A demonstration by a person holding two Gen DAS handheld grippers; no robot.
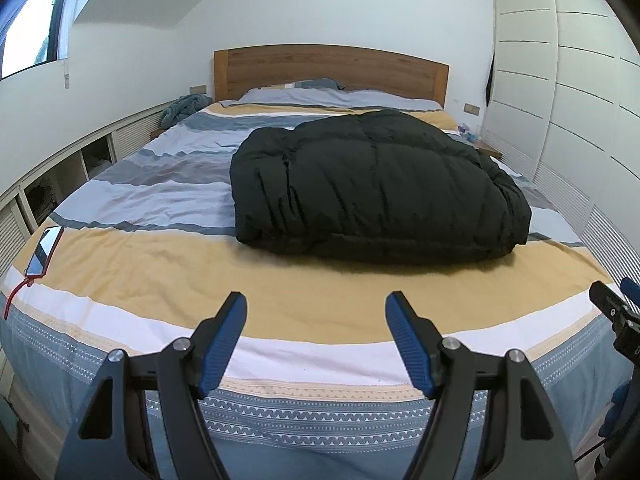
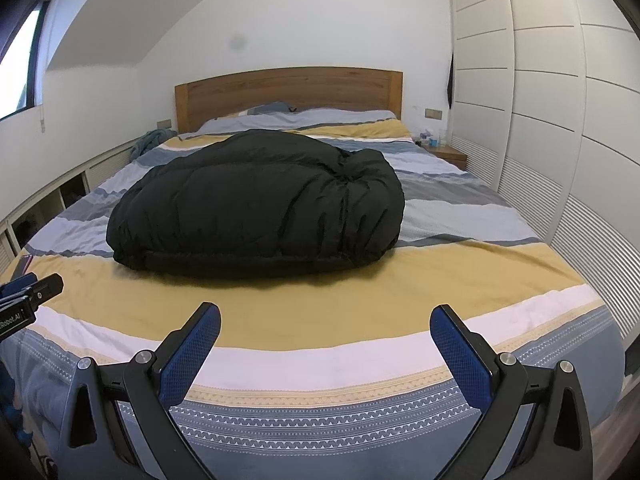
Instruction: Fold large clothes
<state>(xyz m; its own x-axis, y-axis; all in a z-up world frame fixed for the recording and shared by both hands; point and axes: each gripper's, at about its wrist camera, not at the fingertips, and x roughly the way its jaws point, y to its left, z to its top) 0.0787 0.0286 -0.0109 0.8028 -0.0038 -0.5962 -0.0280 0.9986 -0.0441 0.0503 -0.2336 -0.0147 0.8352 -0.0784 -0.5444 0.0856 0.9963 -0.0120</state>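
Both wide-spread, the left gripper and right gripper face the striped bed bearing a black jacket.

A bed fills the room, its cover banded in yellow, white, grey and blue. A wooden headboard stands against the white wall, pillows just before it. A phone in a red case lies near one bed corner. White wardrobes line one side, low shelves the other, with a teal blanket bunched on top.
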